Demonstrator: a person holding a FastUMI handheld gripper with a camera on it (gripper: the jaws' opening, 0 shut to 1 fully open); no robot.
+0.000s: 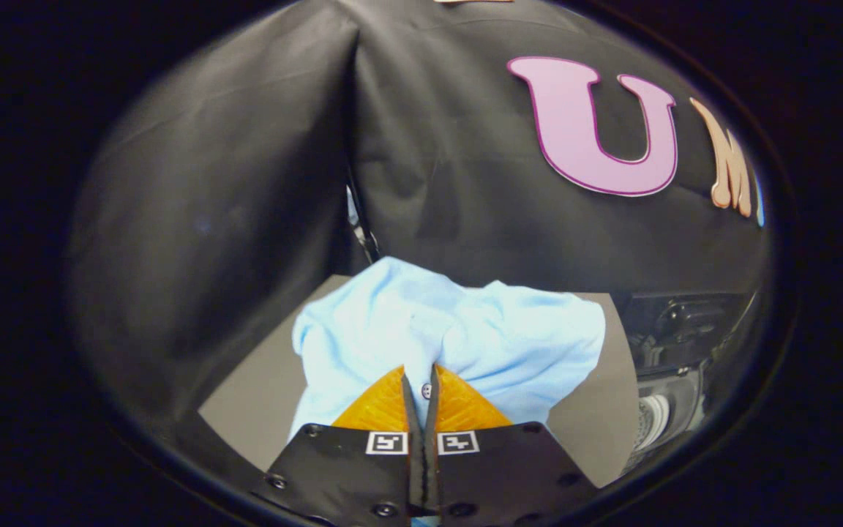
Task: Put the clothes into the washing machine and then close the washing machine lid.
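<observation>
Light-blue garment (458, 329) is pinched between the gripper (421, 380) jaws above the grey table (260, 395).

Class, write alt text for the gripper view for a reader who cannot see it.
The gripper is shut on a light blue garment, its fingers pinching a fold with a small button, above a grey table. Beyond hangs the booth's black cloth wall, with a dark machine beside the table.

Two walls of black cloth (465, 197) are seen meeting at a vertical corner seam. Below them a flat grey tabletop (260, 388) is laid out, evenly lit, with dim edges.
</observation>
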